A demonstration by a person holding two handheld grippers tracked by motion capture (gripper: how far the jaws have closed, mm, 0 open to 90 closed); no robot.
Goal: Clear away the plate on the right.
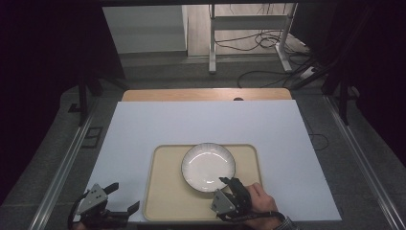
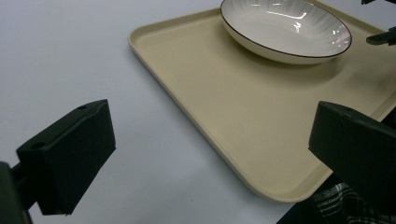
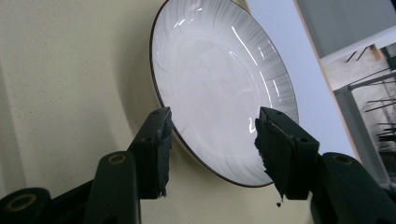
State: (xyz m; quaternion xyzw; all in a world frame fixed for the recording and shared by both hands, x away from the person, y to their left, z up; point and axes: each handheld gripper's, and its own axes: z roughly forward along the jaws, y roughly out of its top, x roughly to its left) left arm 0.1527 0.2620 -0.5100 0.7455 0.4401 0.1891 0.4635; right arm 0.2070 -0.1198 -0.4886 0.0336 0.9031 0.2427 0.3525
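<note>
Covering wooden table (image 1: 206, 94): white sheet (image 1: 206, 122).

No legible text, label, brand, number or sign appears in any view. The white plate (image 1: 208, 166) carries only fine radial ribbing and a dark rim line; the beige tray (image 1: 165, 191) and the white surface (image 1: 201, 122) are plain; the grey plate on each tool bears holes but no readable marking.
</note>
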